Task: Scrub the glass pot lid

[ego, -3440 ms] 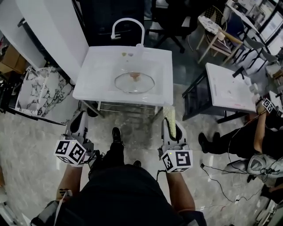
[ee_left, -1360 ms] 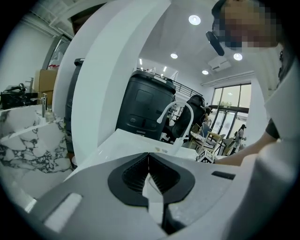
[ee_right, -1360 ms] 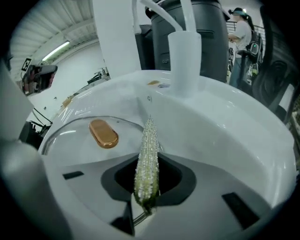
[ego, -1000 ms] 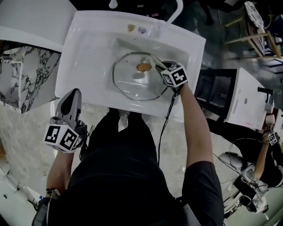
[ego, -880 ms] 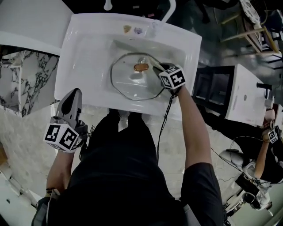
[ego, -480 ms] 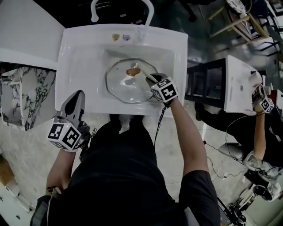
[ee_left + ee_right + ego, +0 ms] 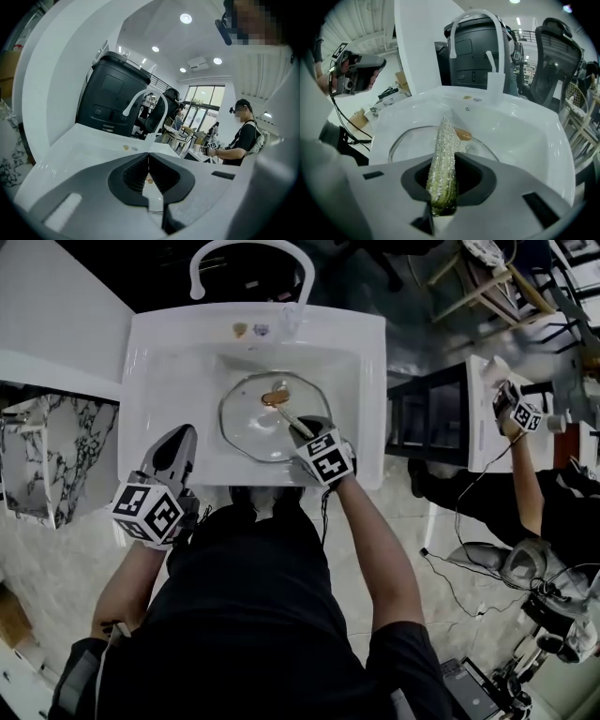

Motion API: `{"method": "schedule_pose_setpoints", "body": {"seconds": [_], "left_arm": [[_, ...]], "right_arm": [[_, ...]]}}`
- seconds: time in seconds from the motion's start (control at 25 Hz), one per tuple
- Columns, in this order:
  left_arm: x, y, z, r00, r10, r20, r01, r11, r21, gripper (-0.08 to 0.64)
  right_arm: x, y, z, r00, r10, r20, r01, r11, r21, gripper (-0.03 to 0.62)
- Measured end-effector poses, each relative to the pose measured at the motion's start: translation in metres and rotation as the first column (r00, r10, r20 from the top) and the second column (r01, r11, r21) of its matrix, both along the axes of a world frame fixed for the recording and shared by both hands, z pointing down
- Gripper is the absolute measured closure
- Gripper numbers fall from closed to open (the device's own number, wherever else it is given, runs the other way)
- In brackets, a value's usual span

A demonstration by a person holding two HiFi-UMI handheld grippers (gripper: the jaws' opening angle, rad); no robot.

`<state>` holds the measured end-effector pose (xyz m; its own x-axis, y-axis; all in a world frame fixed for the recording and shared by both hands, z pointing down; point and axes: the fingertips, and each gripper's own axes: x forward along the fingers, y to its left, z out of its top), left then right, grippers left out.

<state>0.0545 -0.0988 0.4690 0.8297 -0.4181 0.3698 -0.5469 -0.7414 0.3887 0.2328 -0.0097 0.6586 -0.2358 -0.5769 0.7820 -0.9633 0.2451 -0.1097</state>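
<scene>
Right hand-held gripper (image 7: pixel 443 186) slid back across glass lid (image 7: pixel 246 424), clamping scrubber (image 7: pixel 444 149) (tip by knob (image 7: pixel 276 397)); left hand-held gripper (image 7: pixel 148 157) closed

Bright, even room light here, pouring from recessed ceiling spots (image 7: pixel 185 18) in the left gripper view. Head view: the white sink (image 7: pixel 366 381) nearly blows out, the glass pot lid (image 7: pixel 246 423) carries a pale sheen, the floor (image 7: pixel 56 549) gleams. Both gripper views bulge fisheye-style, corners going black. The left hand-held gripper (image 7: pixel 148 157) looms soft and unfocused; the scrubbing sponge (image 7: pixel 443 136) pinched in the right hand-held gripper (image 7: pixel 445 159) glitters, crisp.
</scene>
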Motion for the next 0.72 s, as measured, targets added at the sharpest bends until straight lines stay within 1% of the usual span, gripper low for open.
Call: {"method": "schedule_pose_setpoints", "body": {"seconds": [0.12, 0.36, 0.44, 0.52, 0.6, 0.68, 0.72], "left_arm": [[0.006, -0.001, 0.006, 1.000, 0.016, 0.001, -0.016, 1.000, -0.018, 0.558], [0.018, 0.000, 0.008, 0.999, 0.044, -0.015, -0.045, 0.999, -0.028, 0.558], [0.019, 0.001, 0.010, 0.999, 0.038, -0.024, -0.039, 0.999, -0.038, 0.558], [0.015, 0.002, 0.012, 0.999, 0.023, -0.035, -0.025, 0.998, -0.055, 0.558], [0.008, 0.000, 0.013, 0.999, 0.004, -0.039, -0.006, 0.998, -0.064, 0.558], [-0.004, -0.003, 0.014, 0.999, -0.024, -0.036, 0.021, 0.998, -0.066, 0.558], [-0.011, -0.004, 0.014, 0.999, -0.042, -0.034, 0.040, 0.997, -0.067, 0.558]], "right_arm": [[-0.017, 0.002, -0.005, 0.999, -0.028, -0.039, 0.028, 1.000, -0.010, 0.525], [-0.065, 0.007, -0.011, 0.991, -0.128, -0.034, 0.128, 0.992, 0.001, 0.525], [-0.080, 0.009, -0.013, 0.988, -0.154, -0.002, 0.154, 0.988, -0.001, 0.525], [-0.094, 0.009, -0.020, 0.983, -0.177, 0.053, 0.177, 0.984, 0.002, 0.525], [-0.101, 0.006, -0.029, 0.976, -0.195, 0.093, 0.196, 0.981, -0.001, 0.526], [-0.097, -0.002, -0.034, 0.975, -0.196, 0.100, 0.197, 0.980, 0.004, 0.526], [-0.091, -0.008, -0.034, 0.978, -0.192, 0.086, 0.192, 0.981, 0.010, 0.526]]}}
